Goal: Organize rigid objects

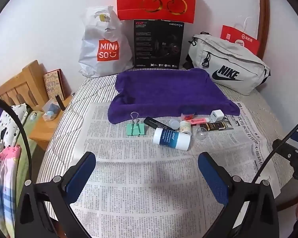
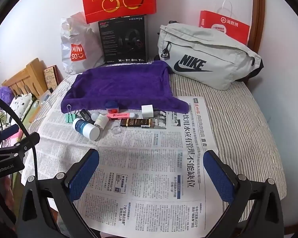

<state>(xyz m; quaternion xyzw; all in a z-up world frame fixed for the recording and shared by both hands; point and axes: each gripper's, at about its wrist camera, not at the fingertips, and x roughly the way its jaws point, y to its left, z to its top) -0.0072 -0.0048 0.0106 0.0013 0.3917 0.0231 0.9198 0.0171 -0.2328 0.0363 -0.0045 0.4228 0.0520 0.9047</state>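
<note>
A: What are you looking at, biggest things first?

B: I am looking down on a bed (image 1: 69,107) with a striped cover. A newspaper (image 1: 141,170) is lying spread over its near part, and a purple towel (image 1: 164,91) is lying just beyond it, its near edge overlapping the paper. Along the far wall a white Miniso bag (image 1: 103,47), a black box (image 1: 159,43), a red gift bag (image 1: 157,0) above it and a grey Nike waist bag (image 1: 228,67) on the right are standing.

A: And the things to sort?

B: They are sitting in a loose cluster on the newspaper, right at the towel's near edge. The white and blue bottle (image 1: 171,138) is lying on its side nearest me. Left of it a mint binder clip (image 1: 135,128) is lying flat. Behind the bottle a black tube (image 1: 158,123), a small white jar (image 1: 185,127) and a pink highlighter (image 1: 198,121) are crowding together. To the right a dark gold-labelled stick (image 1: 216,126) is lying beside a clear cap (image 1: 202,133), with a white cube (image 1: 216,115) farther back.

A: Your grippers?

B: I am holding my left gripper (image 1: 147,168) wide apart over bare newspaper, near side of the cluster, gripping nothing. My right gripper (image 2: 151,168) is also spread wide and carrying nothing, hovering over the paper right of the cluster.
</note>
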